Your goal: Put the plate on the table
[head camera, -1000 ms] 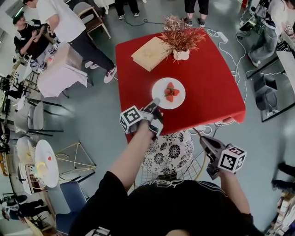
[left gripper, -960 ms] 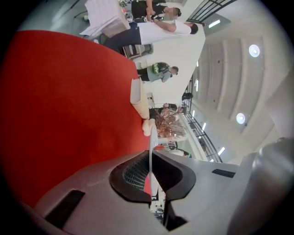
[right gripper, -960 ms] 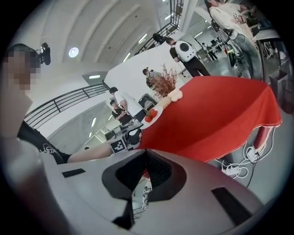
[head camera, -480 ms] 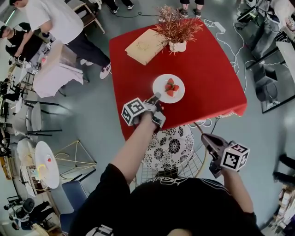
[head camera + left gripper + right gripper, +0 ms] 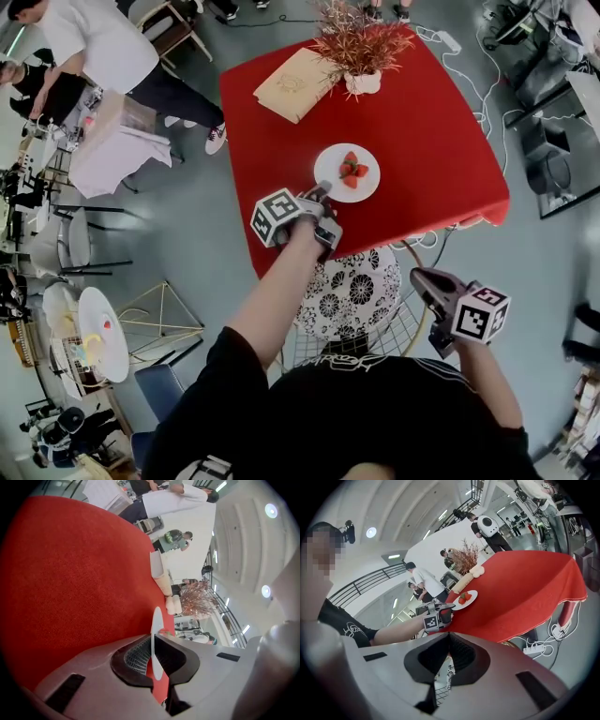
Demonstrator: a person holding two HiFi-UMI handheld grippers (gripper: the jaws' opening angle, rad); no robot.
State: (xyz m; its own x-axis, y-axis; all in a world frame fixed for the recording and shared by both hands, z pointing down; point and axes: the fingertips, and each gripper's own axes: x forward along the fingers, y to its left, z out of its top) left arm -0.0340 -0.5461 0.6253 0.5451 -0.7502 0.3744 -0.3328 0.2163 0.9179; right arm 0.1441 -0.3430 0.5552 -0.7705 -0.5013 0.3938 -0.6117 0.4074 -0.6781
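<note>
A white plate [image 5: 347,172] with cut strawberries on it is at the near side of the red table [image 5: 431,131]. My left gripper [image 5: 321,194] is shut on the plate's near rim. In the left gripper view the plate [image 5: 156,620] shows edge-on between the pads of the left gripper [image 5: 153,656]. Whether the plate rests on the cloth or hangs just above it I cannot tell. My right gripper [image 5: 417,275] is off the table at the lower right, shut and holding nothing. The right gripper view shows the plate [image 5: 465,599] and the left gripper [image 5: 440,612] ahead of the right gripper [image 5: 449,637].
A dried plant in a white pot [image 5: 361,47] and a tan paper bag [image 5: 295,84] stand at the table's far side. A black-and-white patterned chair [image 5: 349,300] is just below the table's near edge. People stand at the upper left. Cables [image 5: 469,66] lie on the floor at right.
My left gripper has sunk a little toward the table with the plate still in its grip. The right gripper has stayed where it was.
</note>
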